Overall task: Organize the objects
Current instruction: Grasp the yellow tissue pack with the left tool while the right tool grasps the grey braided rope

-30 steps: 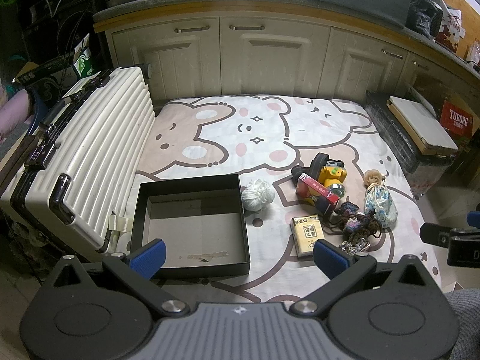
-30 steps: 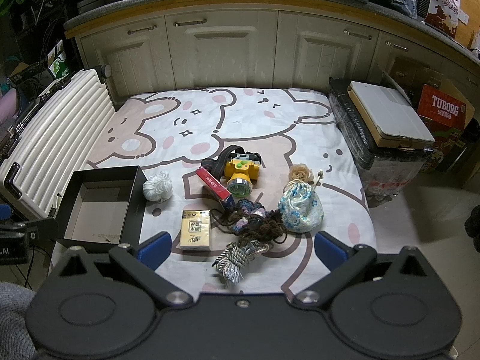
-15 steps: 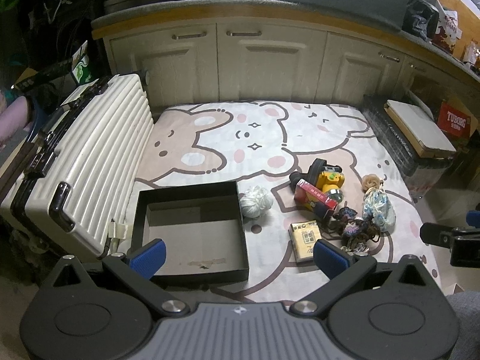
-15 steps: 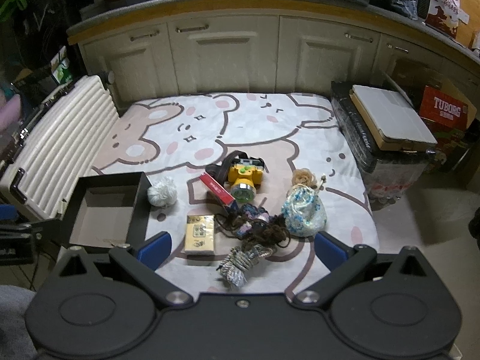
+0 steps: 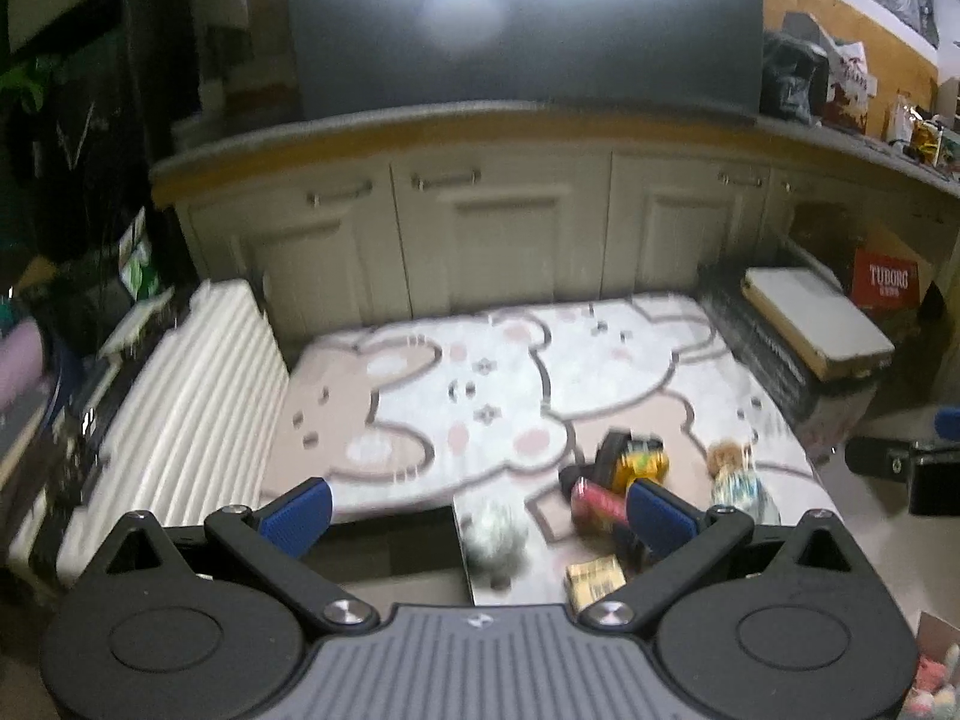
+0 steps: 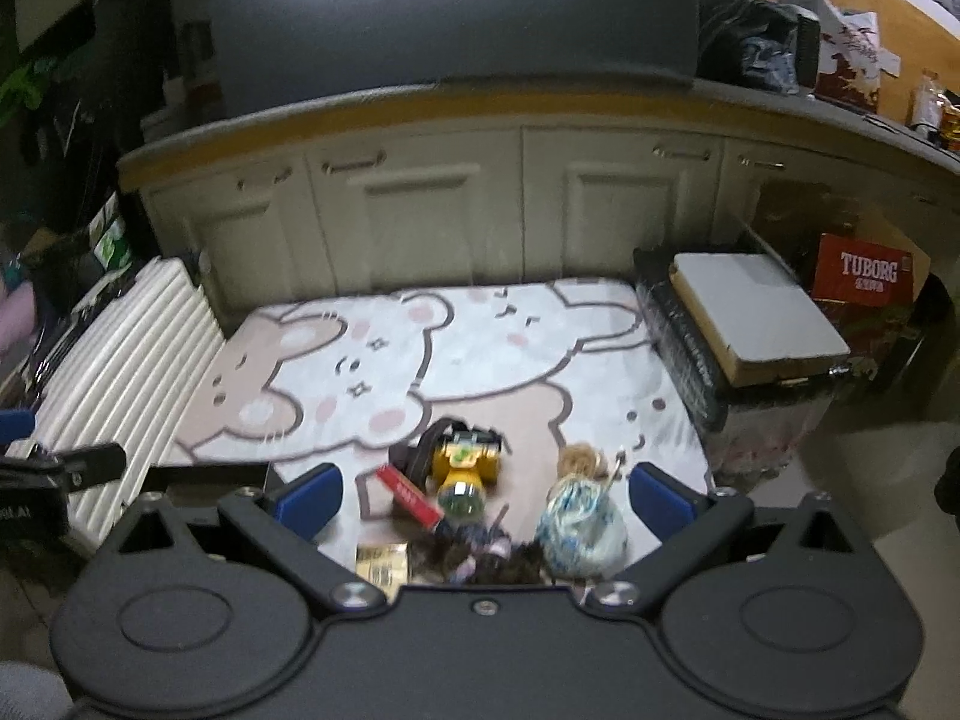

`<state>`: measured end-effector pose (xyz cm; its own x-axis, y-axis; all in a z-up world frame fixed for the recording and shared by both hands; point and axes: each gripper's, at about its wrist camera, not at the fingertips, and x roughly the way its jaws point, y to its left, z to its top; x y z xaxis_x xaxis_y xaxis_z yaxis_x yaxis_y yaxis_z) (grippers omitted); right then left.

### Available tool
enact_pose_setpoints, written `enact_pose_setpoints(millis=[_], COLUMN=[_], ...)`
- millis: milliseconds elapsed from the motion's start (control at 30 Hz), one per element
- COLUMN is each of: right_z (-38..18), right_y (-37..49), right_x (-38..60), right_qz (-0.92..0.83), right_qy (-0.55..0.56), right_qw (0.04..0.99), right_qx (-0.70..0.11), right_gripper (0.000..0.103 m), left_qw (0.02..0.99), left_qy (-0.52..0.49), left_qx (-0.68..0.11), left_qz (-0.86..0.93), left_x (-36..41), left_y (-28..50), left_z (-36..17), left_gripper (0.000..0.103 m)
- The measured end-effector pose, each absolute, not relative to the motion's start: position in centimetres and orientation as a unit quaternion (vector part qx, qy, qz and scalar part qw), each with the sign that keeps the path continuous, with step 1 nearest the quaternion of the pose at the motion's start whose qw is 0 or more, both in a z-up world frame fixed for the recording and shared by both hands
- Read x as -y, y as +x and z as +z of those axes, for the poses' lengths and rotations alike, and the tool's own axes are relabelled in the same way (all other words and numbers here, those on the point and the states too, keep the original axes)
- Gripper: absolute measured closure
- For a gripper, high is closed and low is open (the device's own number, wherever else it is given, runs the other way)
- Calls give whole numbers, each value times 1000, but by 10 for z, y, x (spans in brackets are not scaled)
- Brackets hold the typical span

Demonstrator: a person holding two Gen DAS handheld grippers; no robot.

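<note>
Your left gripper (image 5: 477, 513) and right gripper (image 6: 483, 495) both gape wide and empty above the bear-print mat (image 6: 480, 348), where the yellow headlamp (image 6: 465, 462), red pack (image 6: 408, 495) and floral pouch (image 6: 579, 525) lie loose beside the black box (image 5: 396, 546), so sorting looks barely begun.

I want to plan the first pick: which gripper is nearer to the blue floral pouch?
Right. The right gripper has the blue floral pouch between its fingers' span; the left gripper sits farther left.

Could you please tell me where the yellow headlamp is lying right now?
In the right wrist view, the yellow headlamp lies on the bear-print blanket, near its front edge, between the red box to its left and the floral pouch to its right.
</note>
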<state>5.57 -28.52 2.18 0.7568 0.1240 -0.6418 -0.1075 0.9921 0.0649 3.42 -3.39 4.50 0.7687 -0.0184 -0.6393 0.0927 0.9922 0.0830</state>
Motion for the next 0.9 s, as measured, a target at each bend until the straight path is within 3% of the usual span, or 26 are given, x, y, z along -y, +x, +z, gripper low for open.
enact_pose_setpoints(millis=[433,767,900], right_z=[-18,-108,-145], right_y=[81,98,102], right_x=[300,322,326], right_qz=[63,43,55], right_qy=[27,120,164], right_qw=[947,912,885], right_qx=[-313,-391,-433], right_gripper=[0,1,9], left_qw=[937,923,919], left_qy=[67,43,24], left_qx=[-336,-368,-375], left_qz=[-70,-103,-116], left_x=[67,77,72], left_y=[90,122,127], left_z=[22,-26,-44], left_gripper=[0,0,0])
